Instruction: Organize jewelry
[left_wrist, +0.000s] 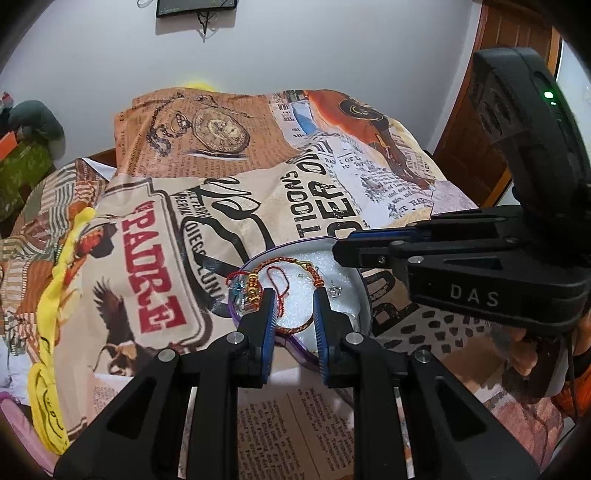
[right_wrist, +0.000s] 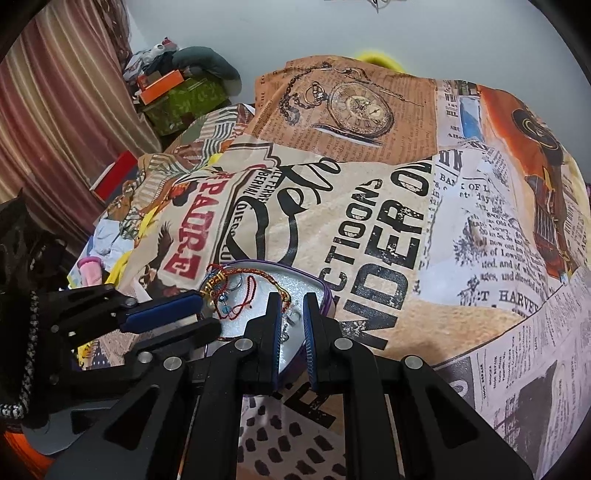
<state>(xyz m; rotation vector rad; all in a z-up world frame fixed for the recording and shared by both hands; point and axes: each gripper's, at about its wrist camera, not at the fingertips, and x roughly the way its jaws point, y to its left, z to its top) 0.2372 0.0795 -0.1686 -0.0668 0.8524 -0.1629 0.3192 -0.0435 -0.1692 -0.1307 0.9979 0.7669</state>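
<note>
A small purple-rimmed box (left_wrist: 364, 291) with a white foam lining lies on the printed bedspread. In it lie a red-and-gold braided thread bracelet (left_wrist: 291, 264), a thin red thread loop (left_wrist: 280, 280) and small silver earrings (left_wrist: 335, 291). My left gripper (left_wrist: 294, 299) is open, its tips over the box on either side of the threads, holding nothing. My right gripper (right_wrist: 291, 299) is open with a narrow gap over the box (right_wrist: 325, 291), near the bracelet (right_wrist: 236, 277) and silver pieces (right_wrist: 286, 328). The right gripper shows in the left view (left_wrist: 338, 251), and the left gripper in the right view (right_wrist: 207, 314).
The newspaper-print bedspread (left_wrist: 229, 206) covers the bed. A yellow cloth (left_wrist: 55, 295) lies at the left edge. Boxes and clothes (right_wrist: 177, 88) are piled by the curtain at far left. A wooden door (left_wrist: 495, 122) stands at right.
</note>
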